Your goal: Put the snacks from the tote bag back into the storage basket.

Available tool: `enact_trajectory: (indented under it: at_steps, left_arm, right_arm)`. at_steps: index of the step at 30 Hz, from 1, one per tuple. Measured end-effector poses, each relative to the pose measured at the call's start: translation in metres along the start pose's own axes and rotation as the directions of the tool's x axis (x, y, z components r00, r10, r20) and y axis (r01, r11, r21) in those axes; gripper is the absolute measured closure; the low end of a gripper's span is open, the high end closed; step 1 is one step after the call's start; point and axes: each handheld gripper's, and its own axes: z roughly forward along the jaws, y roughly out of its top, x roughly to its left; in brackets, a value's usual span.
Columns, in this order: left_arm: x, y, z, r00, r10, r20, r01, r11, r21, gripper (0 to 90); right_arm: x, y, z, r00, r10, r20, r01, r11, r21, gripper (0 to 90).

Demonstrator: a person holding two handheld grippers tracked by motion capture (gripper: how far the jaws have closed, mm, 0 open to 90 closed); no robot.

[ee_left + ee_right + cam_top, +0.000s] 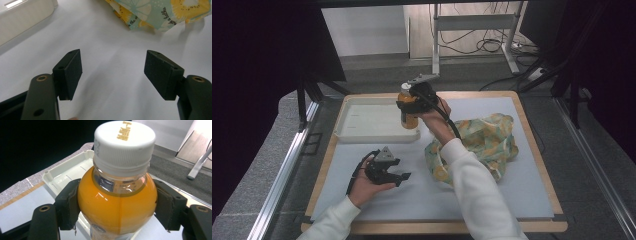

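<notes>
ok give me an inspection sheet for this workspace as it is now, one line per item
surface: pale mat on a wood-edged table, flat and dry.
job's things: orange juice bottle with white cap, upright, at the right end of the white tray; whether it rests in the tray or is lifted, cannot tell.
clutter: patterned cloth bunched on the mat, right of the tray.
grippers: right claw shut on the bottle's shoulder; left claw open above bare mat, holding nothing.
cables: a black cable trails from each claw; loose cables on the floor beyond the table.
surroundings: dark curtains both sides, metal frame legs behind.
</notes>
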Motion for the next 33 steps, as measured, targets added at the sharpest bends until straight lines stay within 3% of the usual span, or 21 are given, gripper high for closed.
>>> enact_trajectory:
  at_steps: [14, 33]
  left_arm:
    - [0.000, 0.000, 0.000, 1.0000, 0.002, 0.004, -0.002, 1.0000, 0.001, 30.7]
    - [-0.001, 0.000, 0.001, 0.9999, 0.007, 0.012, -0.007, 0.9999, 0.010, 30.7]
  right_arm:
    - [0.006, -0.009, 0.026, 0.9999, 0.004, 0.010, -0.005, 0.9985, 0.054, 29.8]
    - [0.001, -0.019, 0.047, 0.9992, 0.027, 0.030, -0.030, 0.9949, 0.096, 29.8]
